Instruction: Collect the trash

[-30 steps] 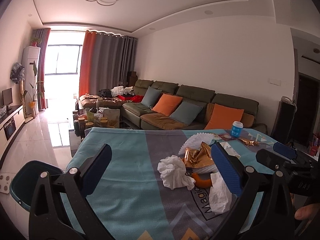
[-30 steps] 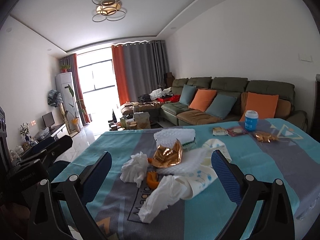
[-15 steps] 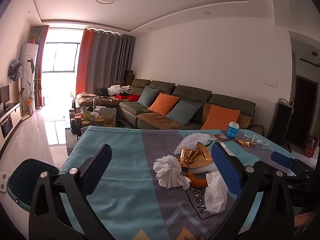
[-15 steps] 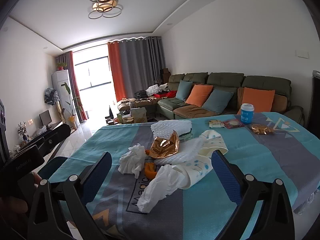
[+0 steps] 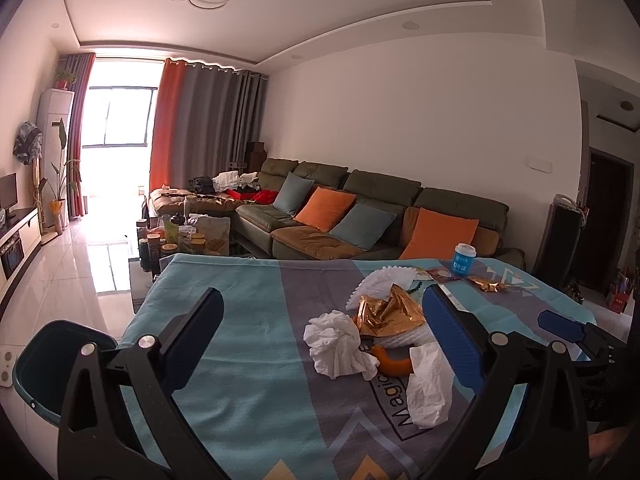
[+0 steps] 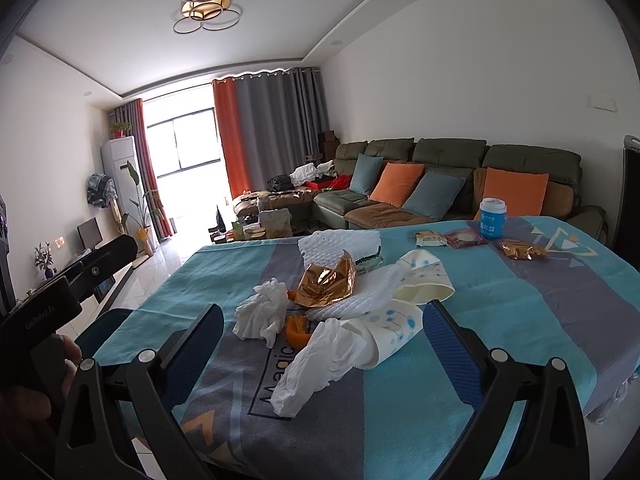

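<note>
Left wrist view is showing the left tongs [image 5: 320, 340] hanging wide open and empty above the near edge of the bench [image 5: 248, 380], which is wearing a teal and grey patterned cloth. Right tongs [image 6: 320, 348] are hovering likewise, spread wide, gripping nothing. Just beyond them the trash is sitting in one heap: a long crumpled white tissue [image 6: 316, 368] is lying nearest, tucked against a tipped dotted paper cup [image 6: 392, 332], with a balled white tissue [image 5: 338, 342] and a curl of orange peel [image 5: 394, 364] just beside it, and a crinkled gold foil wrapper [image 6: 328, 284] resting on white foam netting [image 6: 344, 244]. Further back, small snack packets [image 6: 448, 238] and a blue-labelled cup [image 6: 493, 218] are standing well apart from the heap. A dark teal bin [image 5: 48, 364] is waiting off the bench's left corner. Since the pieces are overlapping, I'd judge that a pinch on one tissue could be dragging its neighbours along, or scattering peel onto the floor short of the bin.
</note>
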`<state>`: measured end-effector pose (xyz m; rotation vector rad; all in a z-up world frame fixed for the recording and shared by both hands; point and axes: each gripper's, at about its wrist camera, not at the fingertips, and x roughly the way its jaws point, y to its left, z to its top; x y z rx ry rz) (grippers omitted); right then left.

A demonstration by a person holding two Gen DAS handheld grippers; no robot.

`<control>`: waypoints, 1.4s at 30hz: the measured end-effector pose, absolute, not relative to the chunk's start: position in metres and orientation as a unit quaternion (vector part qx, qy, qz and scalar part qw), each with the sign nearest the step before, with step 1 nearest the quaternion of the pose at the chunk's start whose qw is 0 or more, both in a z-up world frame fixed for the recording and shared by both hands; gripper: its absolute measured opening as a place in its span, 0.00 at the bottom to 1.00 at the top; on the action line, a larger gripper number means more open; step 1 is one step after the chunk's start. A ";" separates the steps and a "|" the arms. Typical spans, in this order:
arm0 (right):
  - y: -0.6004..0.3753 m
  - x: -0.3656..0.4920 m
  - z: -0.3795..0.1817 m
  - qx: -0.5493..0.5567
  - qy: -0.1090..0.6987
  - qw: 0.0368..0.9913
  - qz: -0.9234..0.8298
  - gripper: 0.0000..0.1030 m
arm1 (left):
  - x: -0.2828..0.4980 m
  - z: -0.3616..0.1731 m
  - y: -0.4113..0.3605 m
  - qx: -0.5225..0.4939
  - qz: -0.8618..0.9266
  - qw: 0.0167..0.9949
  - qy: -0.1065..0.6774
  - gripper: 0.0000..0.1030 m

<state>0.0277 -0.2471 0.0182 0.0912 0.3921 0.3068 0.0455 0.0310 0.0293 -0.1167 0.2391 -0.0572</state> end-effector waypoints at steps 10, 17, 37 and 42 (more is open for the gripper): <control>-0.244 0.032 0.013 0.042 0.206 0.966 0.150 0.93 | 0.050 0.027 0.038 -0.058 -0.025 0.990 0.129 0.95; -0.245 0.038 0.005 0.041 0.224 0.963 0.145 0.93 | 0.065 0.020 0.042 -0.060 -0.026 0.987 0.148 0.95; -0.256 0.021 0.011 0.047 0.205 0.968 0.135 0.93 | 0.057 0.025 0.033 -0.052 -0.037 0.989 0.131 0.95; -0.259 0.013 0.013 0.049 0.198 0.970 0.132 0.93 | 0.049 0.029 0.028 -0.046 -0.040 0.991 0.122 0.95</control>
